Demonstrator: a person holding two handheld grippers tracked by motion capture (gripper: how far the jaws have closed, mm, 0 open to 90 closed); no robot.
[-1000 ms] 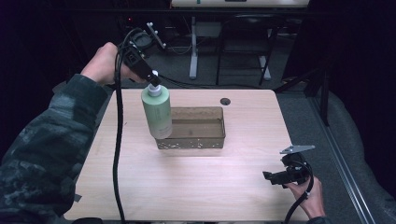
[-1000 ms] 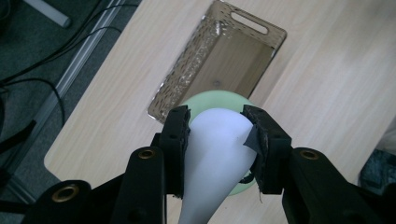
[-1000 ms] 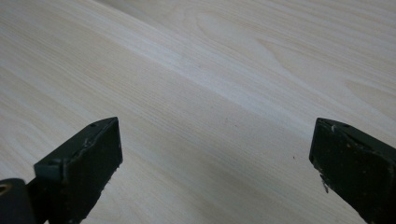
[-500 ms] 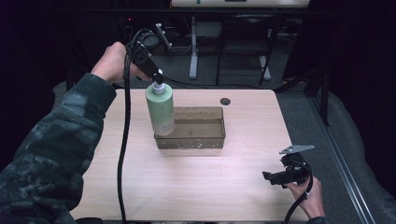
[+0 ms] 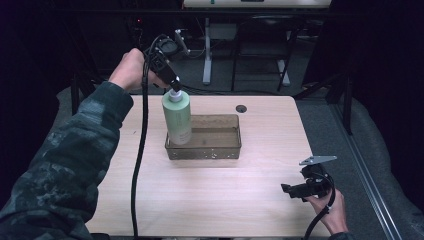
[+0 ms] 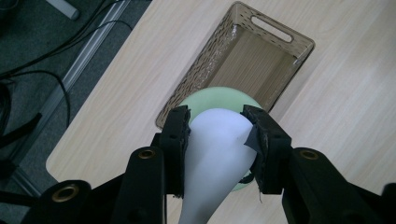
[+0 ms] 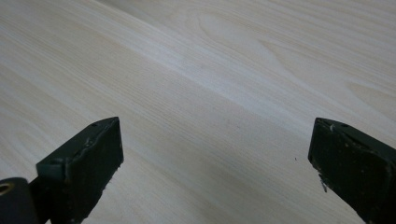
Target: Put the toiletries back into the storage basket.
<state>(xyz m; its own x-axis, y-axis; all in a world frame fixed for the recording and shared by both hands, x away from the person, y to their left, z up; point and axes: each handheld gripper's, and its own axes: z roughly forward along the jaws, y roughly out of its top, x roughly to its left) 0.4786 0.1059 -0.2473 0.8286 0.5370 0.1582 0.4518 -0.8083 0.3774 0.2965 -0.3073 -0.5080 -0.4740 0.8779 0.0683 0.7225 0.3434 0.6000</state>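
High view first, from the near edge outward: the right tool [image 5: 292, 190] lies low over the near right corner of the pale wood-grain tabletop [image 5: 225, 200], held in a hand [image 5: 330, 212] that comes in from the bottom edge, with its grey three-cornered plate on top. Its two black jaws stand wide apart with nothing between them — the right gripper view looks between them at bare wood [image 7: 210, 107].

Further in, near the middle of the tabletop, sits a brown translucent plastic basket [image 5: 220, 150], a shallow rectangle with perforated walls. In the left gripper view it shows a slot handle cut into its far end wall [image 6: 273, 30].

At the basket's left end stands the tall pale green plastic bottle with a white cap [image 5: 176, 117], upright, its base down at the basket's left end; whether it rests on the basket's floor I cannot tell.

Beyond it, the left tool [image 5: 174, 86] comes down at a slant from the far left, carried by a hand with a camouflage-patterned sleeve [image 5: 75, 160], its black cable [image 5: 140, 165] trailing to the near edge. Its jaws are clamped on the bottle's white cap [image 6: 217, 149] — one pad on each side.

A small dark round hole [image 5: 241, 108] marks the tabletop behind the basket.
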